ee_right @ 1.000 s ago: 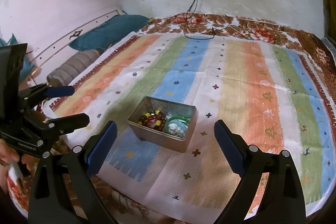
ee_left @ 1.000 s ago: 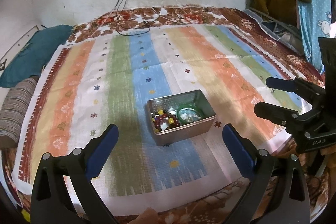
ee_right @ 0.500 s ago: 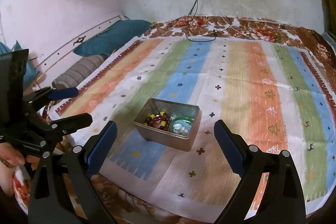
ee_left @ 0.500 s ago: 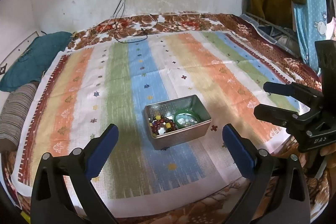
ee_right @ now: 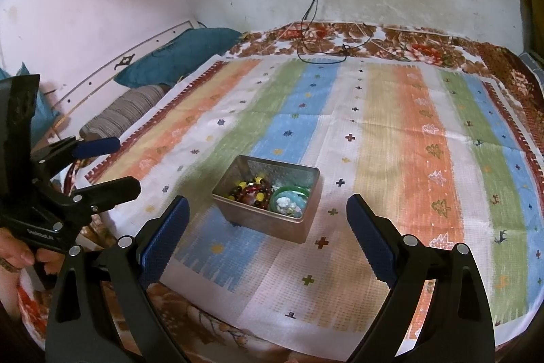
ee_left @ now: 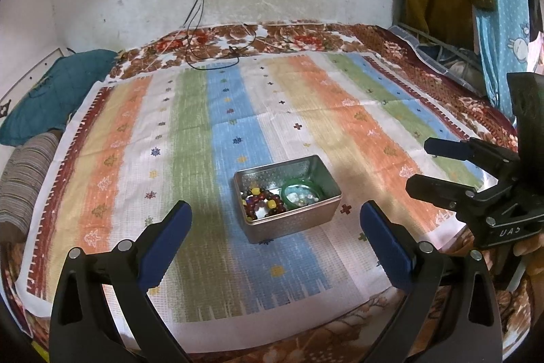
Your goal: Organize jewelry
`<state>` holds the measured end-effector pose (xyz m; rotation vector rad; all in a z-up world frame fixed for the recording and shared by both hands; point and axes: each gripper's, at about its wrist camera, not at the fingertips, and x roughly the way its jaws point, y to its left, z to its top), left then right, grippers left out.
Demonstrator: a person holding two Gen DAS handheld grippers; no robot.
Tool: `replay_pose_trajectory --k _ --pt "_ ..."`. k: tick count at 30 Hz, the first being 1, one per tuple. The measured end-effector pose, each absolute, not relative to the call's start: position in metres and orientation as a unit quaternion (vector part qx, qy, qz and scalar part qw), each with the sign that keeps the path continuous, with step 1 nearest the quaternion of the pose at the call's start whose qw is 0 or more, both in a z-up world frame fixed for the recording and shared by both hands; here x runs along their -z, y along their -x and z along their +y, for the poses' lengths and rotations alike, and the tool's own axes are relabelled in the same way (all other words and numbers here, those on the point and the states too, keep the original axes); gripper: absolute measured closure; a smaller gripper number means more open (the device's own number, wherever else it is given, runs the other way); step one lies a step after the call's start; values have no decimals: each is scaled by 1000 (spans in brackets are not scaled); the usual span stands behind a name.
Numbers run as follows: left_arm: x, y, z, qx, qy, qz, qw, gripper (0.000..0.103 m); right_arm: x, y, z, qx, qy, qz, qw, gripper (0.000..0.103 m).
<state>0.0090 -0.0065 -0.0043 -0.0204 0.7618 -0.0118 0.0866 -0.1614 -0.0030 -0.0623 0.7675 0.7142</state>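
Now the left hand-held gripper (ee_left: 275, 238) and right hand-held gripper (ee_right: 267, 235) both hover spread wide and empty above the bed's near edge. Between them, farther out, the metal tin (ee_left: 307, 218) on the striped cloth (ee_left: 190, 138) holds a bead bracelet (ee_left: 263, 201) and green bangle (ee_left: 287, 189).

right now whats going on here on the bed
A person holds a two-finger gripper in each hand over a striped cloth spread on a bed. Both the left gripper and the right gripper are open and hold nothing. Between them sits an open metal tin with a beaded bracelet and a green bangle inside. No jewelry lies loose on the cloth.
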Motion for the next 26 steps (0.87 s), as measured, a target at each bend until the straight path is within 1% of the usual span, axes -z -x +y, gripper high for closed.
replay_pose_trajectory --k 26 --pt "7 -10 -10 11 16 377 926 6 3 -87 -163 -335 29 369 867 9"
